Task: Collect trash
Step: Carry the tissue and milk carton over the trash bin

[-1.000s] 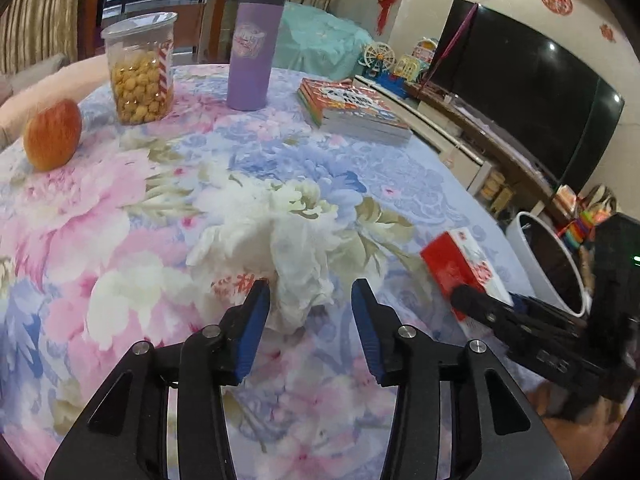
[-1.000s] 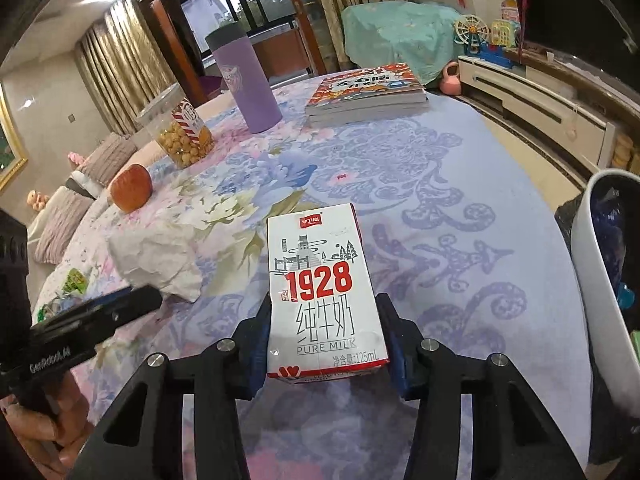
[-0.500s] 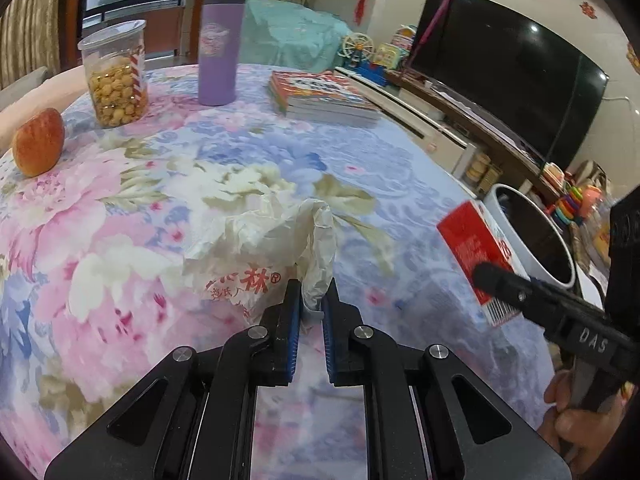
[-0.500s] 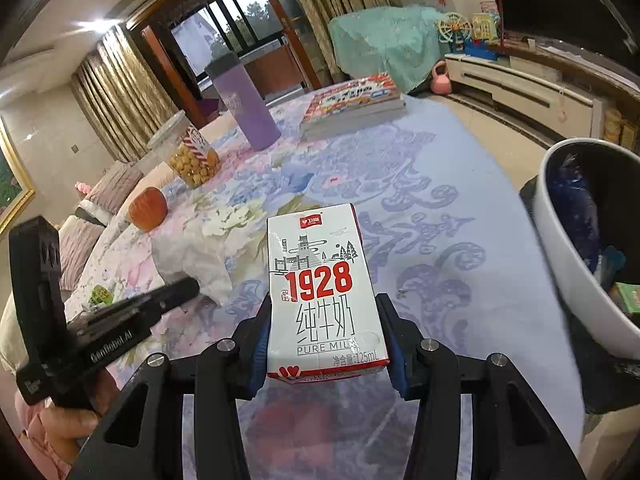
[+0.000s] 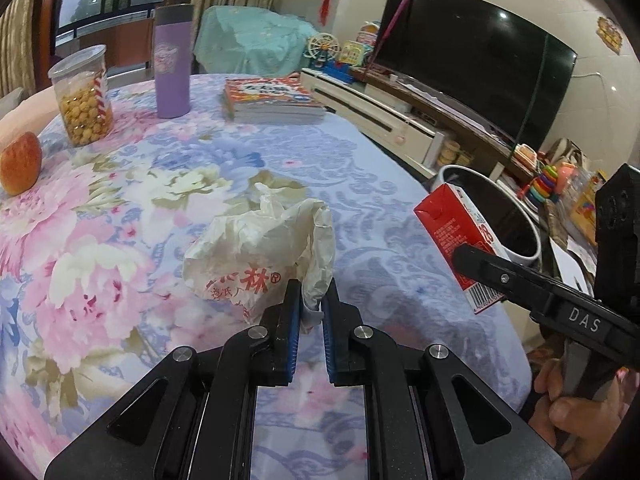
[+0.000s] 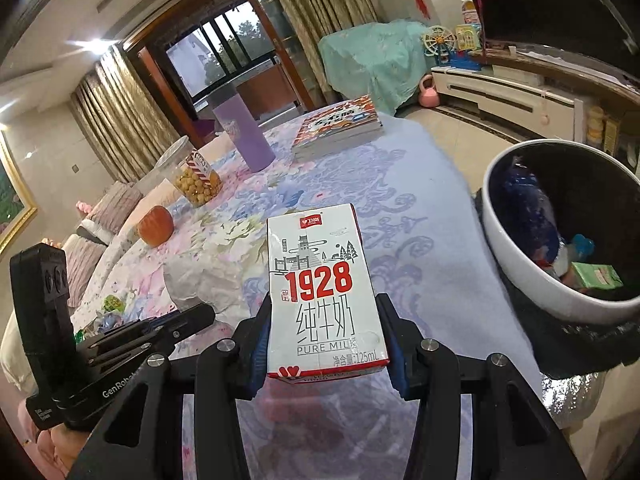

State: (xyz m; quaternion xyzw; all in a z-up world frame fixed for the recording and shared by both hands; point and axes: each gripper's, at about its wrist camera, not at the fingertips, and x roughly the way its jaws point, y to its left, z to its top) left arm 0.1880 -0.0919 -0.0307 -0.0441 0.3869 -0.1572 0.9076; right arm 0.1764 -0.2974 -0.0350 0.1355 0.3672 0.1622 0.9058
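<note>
A crumpled white paper wrapper [image 5: 260, 252] with red print hangs just above the flowered tablecloth, and my left gripper [image 5: 310, 300] is shut on its near edge. My right gripper [image 6: 324, 328] is shut on a white milk carton [image 6: 324, 288] marked 1928, held upright over the table's right side. From the left wrist view the same carton [image 5: 452, 236] shows its red side in front of the bin. The white trash bin [image 6: 524, 280] with a dark liner stands beside the table at the right and holds several pieces of rubbish.
On the table [image 5: 360, 184] stand a jar of yellow snacks [image 5: 82, 96], a purple tumbler [image 5: 172, 64], a stack of books [image 5: 272, 100] and an apple [image 5: 20, 162]. A TV and a low cabinet line the right wall. A hand [image 5: 576, 420] grips the right tool.
My left gripper's jaws closed on the wrapper and lifted it off the cloth. Both grippers moved right toward the bin, which now looms larger in the right wrist view.
</note>
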